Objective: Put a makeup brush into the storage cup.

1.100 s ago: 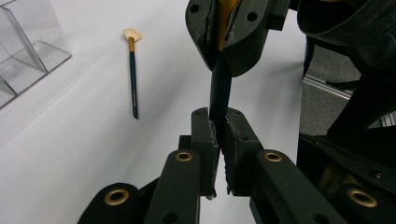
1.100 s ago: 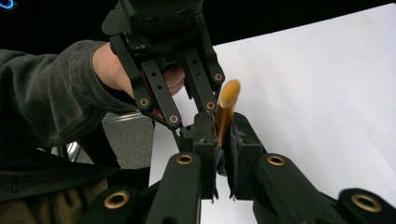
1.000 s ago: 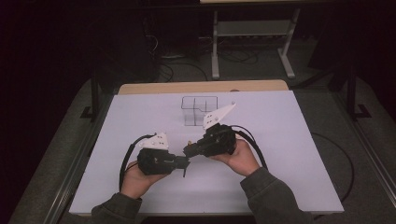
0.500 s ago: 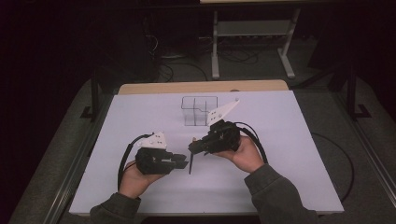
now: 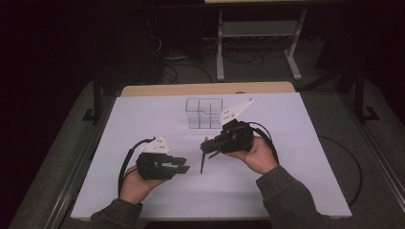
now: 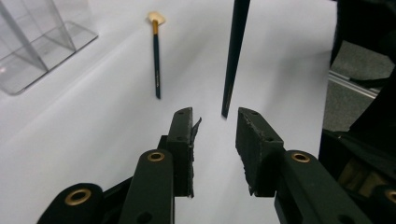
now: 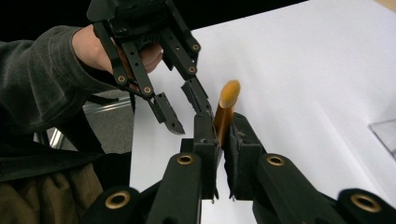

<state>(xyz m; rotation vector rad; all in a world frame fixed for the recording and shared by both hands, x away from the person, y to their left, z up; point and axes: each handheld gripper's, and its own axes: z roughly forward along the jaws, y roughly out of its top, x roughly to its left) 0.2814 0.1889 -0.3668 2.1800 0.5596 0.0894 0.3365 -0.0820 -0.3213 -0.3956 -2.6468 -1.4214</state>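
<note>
My right gripper [image 5: 206, 145] is shut on a thin dark stick with a golden end [image 5: 202, 162], which hangs from it with its tip down over the white table. In the right gripper view the golden end [image 7: 228, 100] sticks up between the pads of the right gripper [image 7: 223, 123]. My left gripper [image 5: 185, 164] lies low to the left and points at the stick. Its jaws have just been opening, and nothing is between them. In the left gripper view the stick's tip [image 6: 225, 109] hangs just beyond the left gripper [image 6: 214, 116].
A clear box with compartments [image 5: 204, 113] stands at the back middle of the white table [image 5: 296, 157]. A second dark stick with a gold end [image 6: 156, 56] lies flat on the table near the clear box [image 6: 42, 42]. The person's hands and grey sleeves come in from the near edge.
The left gripper's jaws have opened and let go of the stick. The right gripper has drawn slightly right, and the stick has swung from level to hanging tip-down.
</note>
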